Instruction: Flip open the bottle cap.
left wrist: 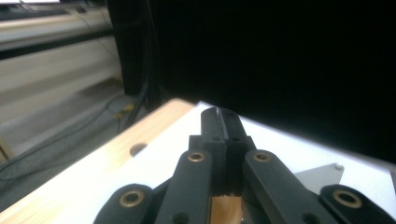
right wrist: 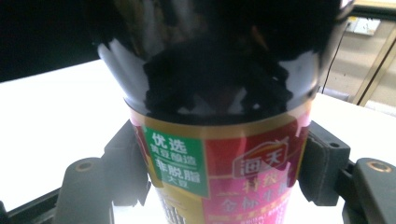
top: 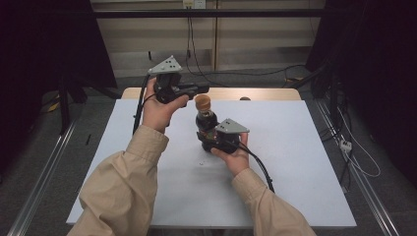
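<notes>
White desk: right gripper clamps bottle low on its body, so it may tip; left gripper, jaws together, hovers beside the cap.

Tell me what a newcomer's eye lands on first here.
First, the dark bottle with its orange-brown cap, upright mid-table, its red and green label between the right gripper's jaws. Next, the left gripper, raised near the table's far edge, jaws shut on nothing, just left of the cap.
</notes>
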Demonstrator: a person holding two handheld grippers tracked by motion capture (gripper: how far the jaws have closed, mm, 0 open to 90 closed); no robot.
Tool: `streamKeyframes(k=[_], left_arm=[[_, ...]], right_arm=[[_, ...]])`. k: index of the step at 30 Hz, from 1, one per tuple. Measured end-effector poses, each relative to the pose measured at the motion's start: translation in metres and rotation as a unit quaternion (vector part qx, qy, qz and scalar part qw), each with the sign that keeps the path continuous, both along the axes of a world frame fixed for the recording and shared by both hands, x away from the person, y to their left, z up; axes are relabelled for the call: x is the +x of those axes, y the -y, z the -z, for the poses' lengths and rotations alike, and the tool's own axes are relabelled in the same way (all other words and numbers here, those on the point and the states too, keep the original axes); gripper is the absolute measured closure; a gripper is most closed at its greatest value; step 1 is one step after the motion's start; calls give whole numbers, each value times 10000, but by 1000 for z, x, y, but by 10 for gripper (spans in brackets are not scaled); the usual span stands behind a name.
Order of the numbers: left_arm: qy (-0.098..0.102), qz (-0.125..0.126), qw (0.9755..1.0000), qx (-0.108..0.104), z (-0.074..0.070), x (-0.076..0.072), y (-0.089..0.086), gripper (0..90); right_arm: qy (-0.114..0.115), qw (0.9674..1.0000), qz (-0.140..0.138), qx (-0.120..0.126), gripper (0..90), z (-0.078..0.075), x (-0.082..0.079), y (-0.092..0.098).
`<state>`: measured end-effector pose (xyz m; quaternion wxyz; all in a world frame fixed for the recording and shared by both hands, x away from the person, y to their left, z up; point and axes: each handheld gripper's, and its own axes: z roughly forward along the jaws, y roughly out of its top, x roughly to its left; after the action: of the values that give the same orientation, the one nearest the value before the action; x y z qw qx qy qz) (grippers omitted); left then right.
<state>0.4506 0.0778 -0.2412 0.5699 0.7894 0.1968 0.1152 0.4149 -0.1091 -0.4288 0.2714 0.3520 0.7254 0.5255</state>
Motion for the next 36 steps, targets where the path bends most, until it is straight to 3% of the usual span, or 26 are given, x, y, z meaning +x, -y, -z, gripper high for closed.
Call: streamKeyframes(k=[5,6,14,22,31,36], left_arm=[[-108,2,9999,109,4,-2,-9,900],[-113,-13,9997,206,5,-1,-10,900],[-221,-76,9991,344,15,-1,-24,900],[-491,72,9973,537,32,2,-19,900],[-520,85,9963,680,37,5,-11,900],[-540,111,9963,657,38,7,-7,900]], right_arm=[[-216,9995,25,209,302,0,4,10],[-231,9995,30,224,303,0,5,12],[-288,9992,34,280,303,1,6,15],[-315,9991,40,288,302,0,6,15],[-329,9990,45,302,302,0,6,15],[-321,9991,46,277,302,0,5,15]])
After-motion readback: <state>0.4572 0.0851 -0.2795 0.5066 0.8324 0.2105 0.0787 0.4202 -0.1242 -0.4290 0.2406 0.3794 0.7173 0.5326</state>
